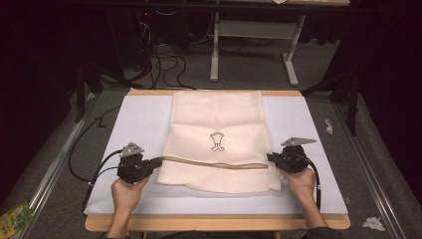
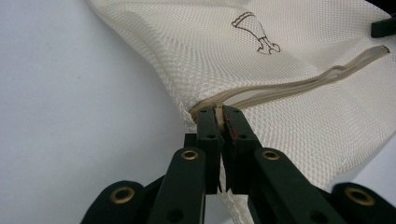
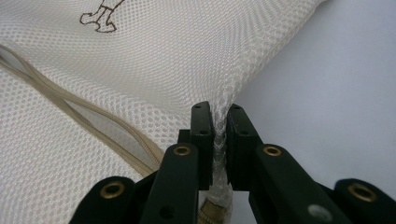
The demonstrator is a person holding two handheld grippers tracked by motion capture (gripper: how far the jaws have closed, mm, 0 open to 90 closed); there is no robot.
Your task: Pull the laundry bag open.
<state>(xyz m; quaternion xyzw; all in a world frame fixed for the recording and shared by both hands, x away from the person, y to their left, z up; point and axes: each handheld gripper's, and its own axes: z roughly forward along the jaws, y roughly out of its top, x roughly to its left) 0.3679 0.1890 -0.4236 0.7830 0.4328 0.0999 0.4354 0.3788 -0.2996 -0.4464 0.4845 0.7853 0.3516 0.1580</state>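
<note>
Both tongs are clamped on the cream mesh laundry bag [image 1: 217, 142]: left gripper [image 2: 221, 116] pinches its zipper end, right gripper [image 3: 219, 121] bunches the opposite edge. Bag lies stretched between them on the pale table mat [image 1: 139, 117]. Looks like mid-fold; next they'd lift together, evenly.

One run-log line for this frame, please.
left gripper shut on mesh bag left edge | right gripper pinching right edge | bag flat on table
</note>
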